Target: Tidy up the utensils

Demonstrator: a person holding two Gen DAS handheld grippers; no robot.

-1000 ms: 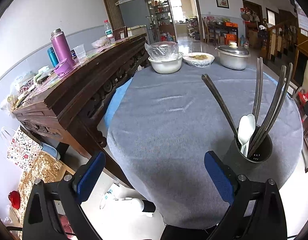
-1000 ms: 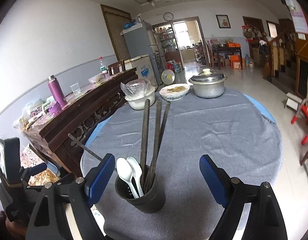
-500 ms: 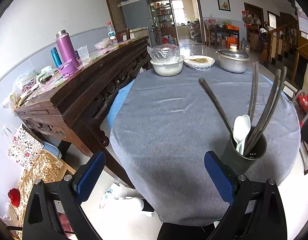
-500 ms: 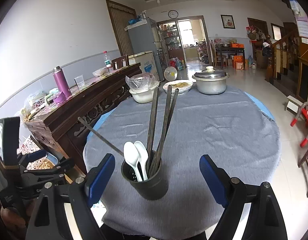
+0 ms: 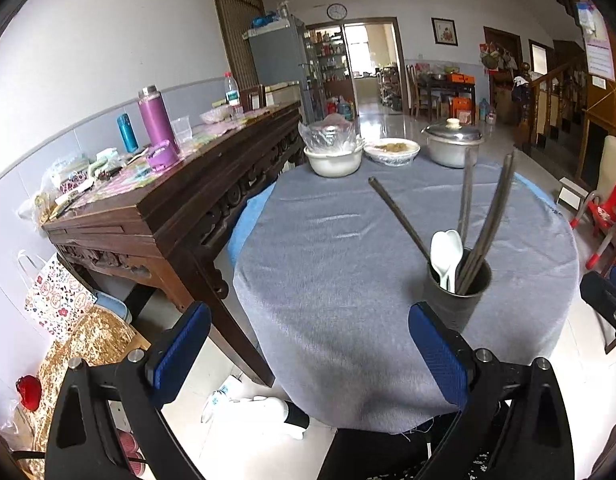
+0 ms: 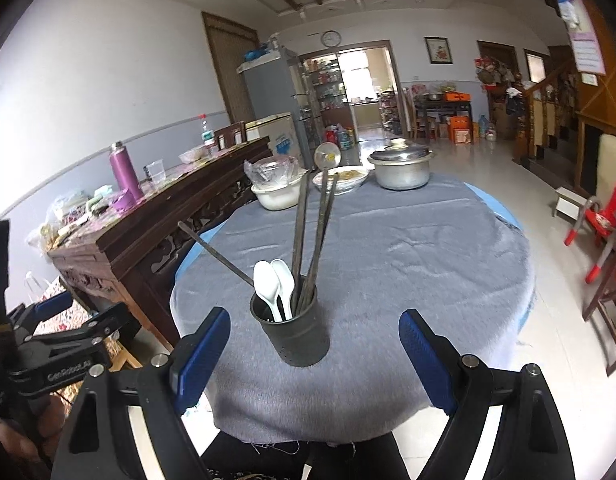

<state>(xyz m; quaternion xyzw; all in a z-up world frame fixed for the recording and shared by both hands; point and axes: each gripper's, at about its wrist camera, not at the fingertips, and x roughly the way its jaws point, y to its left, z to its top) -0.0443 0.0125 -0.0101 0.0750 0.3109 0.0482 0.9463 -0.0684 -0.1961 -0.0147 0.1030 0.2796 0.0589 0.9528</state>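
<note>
Two hand-held grippers are in view, neither carrying anything. Taken left to right: a dark carved sideboard (image 5: 156, 200) stands along the wall, with a purple flask (image 5: 154, 120) on it, just beside the round table (image 5: 328, 272) under its grey cloth.

The left hand-held gripper (image 5: 308, 344) has its jaws standing wide apart and empty, short of the table's near edge. The dark utensil holder (image 6: 294, 330) stands upright on the cloth close to that near edge. It contains two white spoons (image 6: 274, 286), bowls up, and several long dark chopsticks (image 6: 304, 240); one chopstick (image 6: 216, 250) leans far out to the left, away from the rest.

The right hand-held gripper (image 6: 314, 350) is likewise spread wide and empty, its pads either side of the holder but not touching it. At the far edge of the table sit a white bowl (image 6: 276, 196), a dish of food (image 6: 342, 178) and a lidded metal pot (image 6: 402, 166).

Risks noted. The holder is tall, top-heavy with long sticks, and near the edge: a sideways knock from either pad could tip it off the table. The splayed chopstick lies across the left gripper's approach; brushing it could lever the holder over. The loose cloth could drag if a finger snags it.
</note>
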